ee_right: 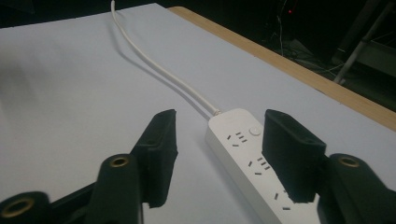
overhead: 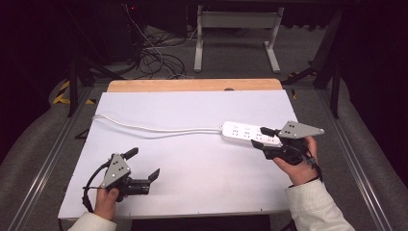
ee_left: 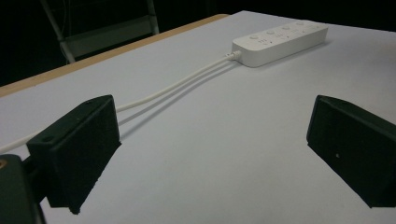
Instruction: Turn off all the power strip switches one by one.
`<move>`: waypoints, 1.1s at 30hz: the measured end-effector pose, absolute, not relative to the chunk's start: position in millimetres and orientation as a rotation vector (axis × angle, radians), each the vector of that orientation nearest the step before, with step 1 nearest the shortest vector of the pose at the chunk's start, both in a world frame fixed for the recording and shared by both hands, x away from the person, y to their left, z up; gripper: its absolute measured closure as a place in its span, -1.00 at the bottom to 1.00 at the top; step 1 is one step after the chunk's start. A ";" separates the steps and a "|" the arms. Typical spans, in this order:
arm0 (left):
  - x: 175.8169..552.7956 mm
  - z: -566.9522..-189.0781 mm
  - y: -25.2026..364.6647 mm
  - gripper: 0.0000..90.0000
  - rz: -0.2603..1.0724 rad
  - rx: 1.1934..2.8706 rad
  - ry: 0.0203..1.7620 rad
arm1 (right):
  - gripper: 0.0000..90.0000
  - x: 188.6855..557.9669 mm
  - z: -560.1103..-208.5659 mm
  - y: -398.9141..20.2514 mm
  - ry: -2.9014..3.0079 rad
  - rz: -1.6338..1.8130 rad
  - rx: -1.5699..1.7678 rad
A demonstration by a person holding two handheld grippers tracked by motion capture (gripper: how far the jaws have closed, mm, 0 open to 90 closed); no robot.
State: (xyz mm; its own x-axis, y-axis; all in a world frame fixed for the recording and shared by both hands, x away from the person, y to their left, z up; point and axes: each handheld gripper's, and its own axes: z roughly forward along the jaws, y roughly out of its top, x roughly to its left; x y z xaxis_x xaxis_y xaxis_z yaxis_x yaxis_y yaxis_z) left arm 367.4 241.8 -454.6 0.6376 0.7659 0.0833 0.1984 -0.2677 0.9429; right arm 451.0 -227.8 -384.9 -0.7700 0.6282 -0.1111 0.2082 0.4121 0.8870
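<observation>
A white power strip (overhead: 244, 132) lies at the right of the white table cover (overhead: 192, 168), its white cable (overhead: 154, 129) running left across the cover. My right gripper (overhead: 262, 137) is open at the strip's right end. In the right gripper view the power strip (ee_right: 247, 161) runs up between the jaws, with the right jaw over its top face and the left jaw off to its side above the cover. My left gripper (overhead: 142, 164) is open at the front left with nothing between its jaws. From the left gripper (ee_left: 212, 116) the power strip (ee_left: 280, 41) and cable (ee_left: 177, 84) lie far ahead.
A wooden table edge (overhead: 192, 85) shows past the cover at the back. On the floor behind it are a white metal frame (overhead: 235, 29) and tangled cables (overhead: 154, 53). Metal rails (overhead: 53, 159) flank the table on both sides.
</observation>
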 end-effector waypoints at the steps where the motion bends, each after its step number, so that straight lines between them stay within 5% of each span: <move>1: 367.4 -454.7 241.7 -0.93 0.667 1.797 0.777 | 0.33 453.1 -384.5 -228.5 2.249 1.313 0.721; 11: 367.3 -454.7 241.6 -0.93 0.670 1.800 0.779 | 1.00 475.4 -379.1 -229.1 2.302 1.210 0.808; 33: 367.5 -455.1 241.5 -0.93 0.669 1.798 0.783 | 1.00 540.7 -407.3 -245.0 2.350 0.976 1.147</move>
State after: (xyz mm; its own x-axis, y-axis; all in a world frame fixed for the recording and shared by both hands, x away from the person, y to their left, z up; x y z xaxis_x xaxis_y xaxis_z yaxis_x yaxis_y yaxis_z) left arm 367.5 241.5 -455.1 0.6340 0.7688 0.0836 0.2025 -0.2694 0.9415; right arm 540.7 -245.0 -407.3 -0.6118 0.7909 -0.0104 0.5510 0.4356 0.7118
